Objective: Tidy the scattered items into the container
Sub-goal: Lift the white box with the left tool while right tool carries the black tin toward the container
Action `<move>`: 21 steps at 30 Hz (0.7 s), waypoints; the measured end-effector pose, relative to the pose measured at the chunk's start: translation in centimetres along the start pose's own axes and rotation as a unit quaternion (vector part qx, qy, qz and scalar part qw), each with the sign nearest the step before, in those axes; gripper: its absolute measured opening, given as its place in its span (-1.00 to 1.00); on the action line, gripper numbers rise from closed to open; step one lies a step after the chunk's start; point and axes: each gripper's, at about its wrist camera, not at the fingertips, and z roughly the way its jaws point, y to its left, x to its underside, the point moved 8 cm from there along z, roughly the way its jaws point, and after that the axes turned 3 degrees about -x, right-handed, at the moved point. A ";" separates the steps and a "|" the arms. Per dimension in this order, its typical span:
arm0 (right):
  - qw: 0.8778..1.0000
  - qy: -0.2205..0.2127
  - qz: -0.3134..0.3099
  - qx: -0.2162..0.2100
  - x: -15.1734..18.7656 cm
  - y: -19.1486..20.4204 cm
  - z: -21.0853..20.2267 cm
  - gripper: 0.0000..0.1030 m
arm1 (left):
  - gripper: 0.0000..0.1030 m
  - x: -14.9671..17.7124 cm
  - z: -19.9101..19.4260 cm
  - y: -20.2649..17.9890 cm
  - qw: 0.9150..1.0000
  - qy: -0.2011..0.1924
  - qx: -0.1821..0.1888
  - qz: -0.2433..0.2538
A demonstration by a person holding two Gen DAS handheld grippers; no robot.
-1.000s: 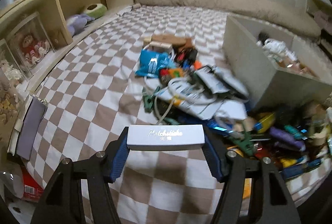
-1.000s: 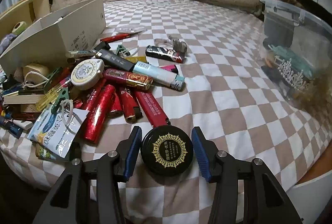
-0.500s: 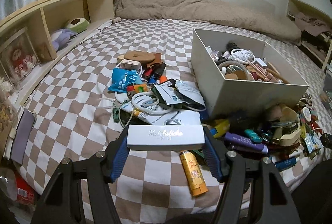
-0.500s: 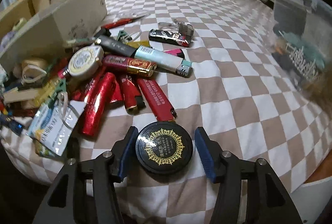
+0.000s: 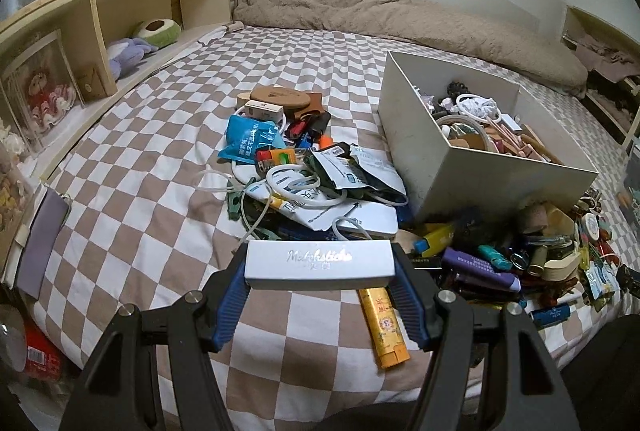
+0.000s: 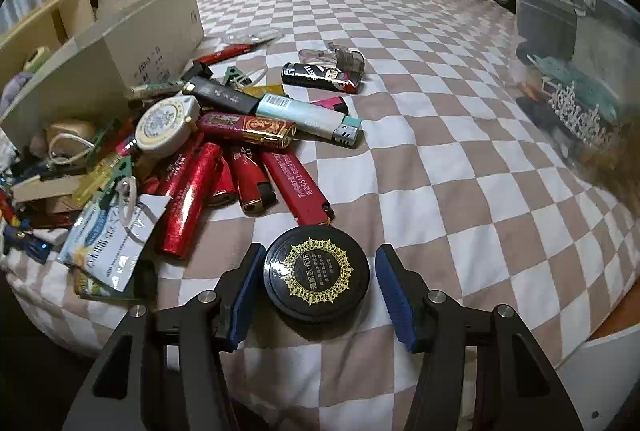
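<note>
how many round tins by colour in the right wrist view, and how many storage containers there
black round tin: 1
white round tin: 1
white box: 1
clear plastic bin: 1
total: 4

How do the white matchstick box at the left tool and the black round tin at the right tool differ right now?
The matchstick box is white, long and rectangular; the tin is black, round, with gold ornament. The left tool clamps the box above the bed; the right tool straddles the tin with gaps. Both carry printed lettering.
</note>
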 end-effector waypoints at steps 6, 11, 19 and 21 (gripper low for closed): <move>1.000 -0.011 -0.014 0.015 0.0 0.4 -0.4 -0.02 | 0.28 -0.6 -0.5 -0.8 1.000 -0.006 0.017 -0.002; 0.999 -0.020 -0.019 0.028 -0.2 0.3 -0.6 -0.02 | 0.28 -1.9 -1.0 -2.8 0.999 -0.020 0.040 -0.002; 0.999 -0.020 -0.012 0.022 -0.2 0.1 -0.5 -0.02 | 0.28 -5.2 -1.3 -6.9 0.996 -0.047 0.075 0.008; 0.999 -0.021 -0.011 0.023 -0.3 0.2 -0.5 -0.02 | 0.28 -6.6 -1.4 -8.1 0.995 -0.056 0.082 0.012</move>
